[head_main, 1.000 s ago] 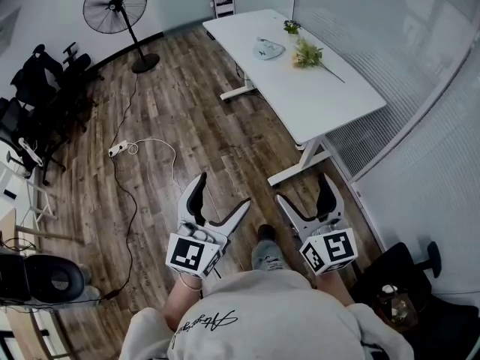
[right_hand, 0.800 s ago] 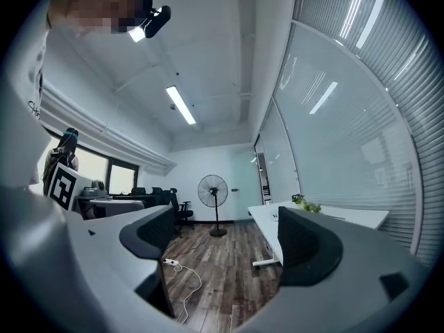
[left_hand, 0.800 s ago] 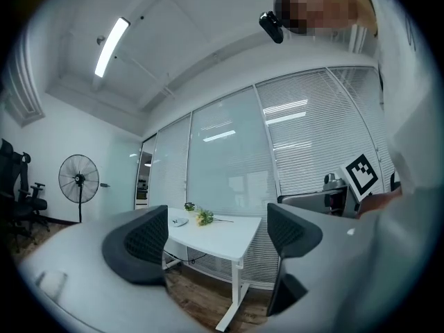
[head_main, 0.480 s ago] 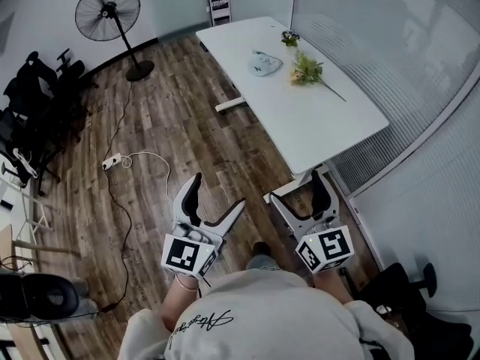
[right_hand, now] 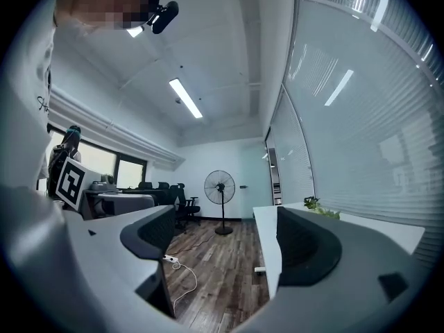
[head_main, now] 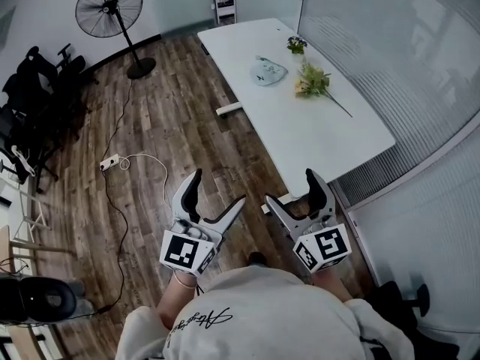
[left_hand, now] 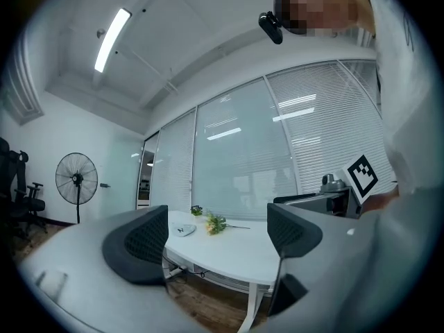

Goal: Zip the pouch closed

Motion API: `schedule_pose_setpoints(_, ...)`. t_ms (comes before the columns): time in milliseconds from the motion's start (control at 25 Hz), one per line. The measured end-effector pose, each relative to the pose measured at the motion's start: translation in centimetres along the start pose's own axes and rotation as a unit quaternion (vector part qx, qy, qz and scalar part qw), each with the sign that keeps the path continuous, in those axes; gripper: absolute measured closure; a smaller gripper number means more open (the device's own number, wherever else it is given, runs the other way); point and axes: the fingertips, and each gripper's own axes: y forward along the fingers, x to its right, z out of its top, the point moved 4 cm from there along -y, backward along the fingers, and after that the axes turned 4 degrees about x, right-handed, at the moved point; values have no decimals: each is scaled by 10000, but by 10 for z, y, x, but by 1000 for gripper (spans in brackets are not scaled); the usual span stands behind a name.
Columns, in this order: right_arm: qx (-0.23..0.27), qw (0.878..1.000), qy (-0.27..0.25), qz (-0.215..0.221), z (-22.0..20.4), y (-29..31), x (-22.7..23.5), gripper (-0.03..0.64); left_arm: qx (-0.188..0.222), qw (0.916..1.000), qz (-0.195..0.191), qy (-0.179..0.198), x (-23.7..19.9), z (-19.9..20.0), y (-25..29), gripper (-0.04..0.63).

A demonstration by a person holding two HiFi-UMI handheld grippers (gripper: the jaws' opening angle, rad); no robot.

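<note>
Table (head_main: 322, 133): white, long, running away from the person (head_main: 255, 313) alongside the glass wall (head_main: 390, 43).

Pouch (head_main: 268, 71): lies flat on the table's far half, pale grey-green, with nothing touching it (zip too small to read from here).

Flowers (head_main: 315, 85): lie on the table just beside the pouch, towards the wall-side edge. A small plant (head_main: 297, 45) stands beyond them, nearer the table's far end.

Left gripper (head_main: 217, 188): held off the table's near end, over the wooden floor (head_main: 172, 118). Jaws spread wide, nothing between them.

Right gripper (head_main: 290, 187): at the table's near corner, jaws likewise spread and empty.

Both grippers are well apart from the pouch.

Fan (head_main: 112, 10): stands on the floor off the table's far end, on the side away from the glass wall.
</note>
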Motion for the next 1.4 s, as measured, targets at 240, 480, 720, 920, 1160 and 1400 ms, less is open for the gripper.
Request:
schedule_pose_setpoints(240,36,9999,15,114,-5,23,31,178,22,10000,82,2,-8,-8,33,167)
schedule_pose_setpoints(480,20,9997,72,254,-8,33,45,183,1,9998,191,-16,-11,-14,49,169)
schedule_pose_setpoints(720,21,9993,150,345,-11,49,44,186,-28,9998,213,-40,-21,-15,53,169)
schedule_pose_setpoints(920,40,9991,164,388,-10,61,36,193,-26,9999,151,-51,-34,-13,54,170)
schedule_pose_setpoints(1160,70,9991,224,339,-6,68,34,199,10,9999,102,2,-43,-7,54,172)
schedule_pose_setpoints(1400,48,9987,224,454,-8,70,29,202,-59,9999,84,36,-46,-9,55,173)
